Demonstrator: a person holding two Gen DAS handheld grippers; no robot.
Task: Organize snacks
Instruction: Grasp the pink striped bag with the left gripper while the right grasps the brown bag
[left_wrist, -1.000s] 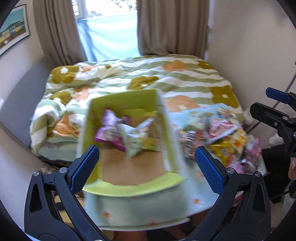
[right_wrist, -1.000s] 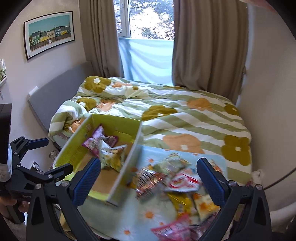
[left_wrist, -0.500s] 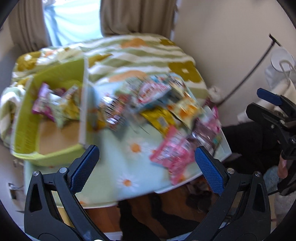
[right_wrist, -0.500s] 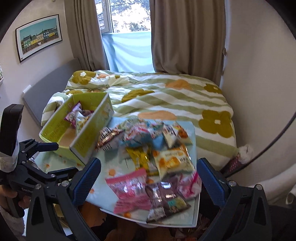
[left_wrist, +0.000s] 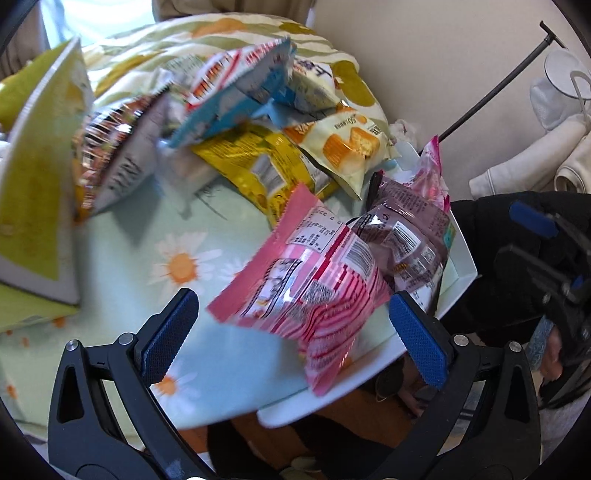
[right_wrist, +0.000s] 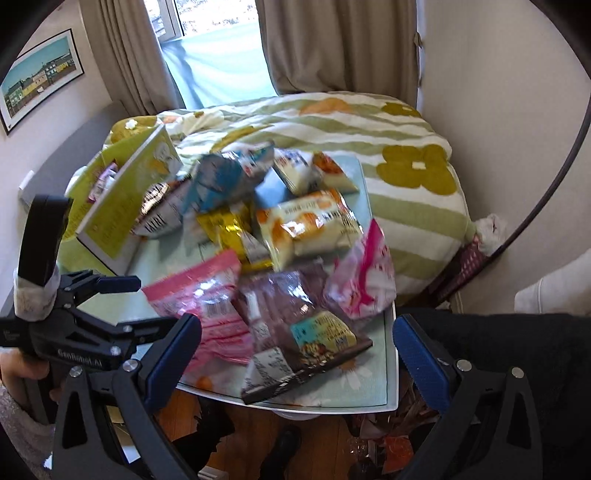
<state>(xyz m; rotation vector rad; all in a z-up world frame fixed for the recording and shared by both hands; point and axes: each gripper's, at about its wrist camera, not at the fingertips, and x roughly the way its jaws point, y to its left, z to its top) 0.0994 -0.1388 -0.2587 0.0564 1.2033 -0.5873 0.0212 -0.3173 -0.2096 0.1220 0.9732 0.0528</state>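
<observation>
Most of the snacks are still yours to sort: left of the pile, the green box (right_wrist: 122, 206) holds only a few packets, while the pink striped packet (left_wrist: 306, 291), the brown packet (right_wrist: 295, 332) right of it and the rest lie heaped on the daisy-print table (right_wrist: 373, 236). Your left gripper (left_wrist: 291, 332) gapes wide and empty around the pink packet. Your right gripper (right_wrist: 295, 354), equally wide, holds nothing over the brown one.
</observation>
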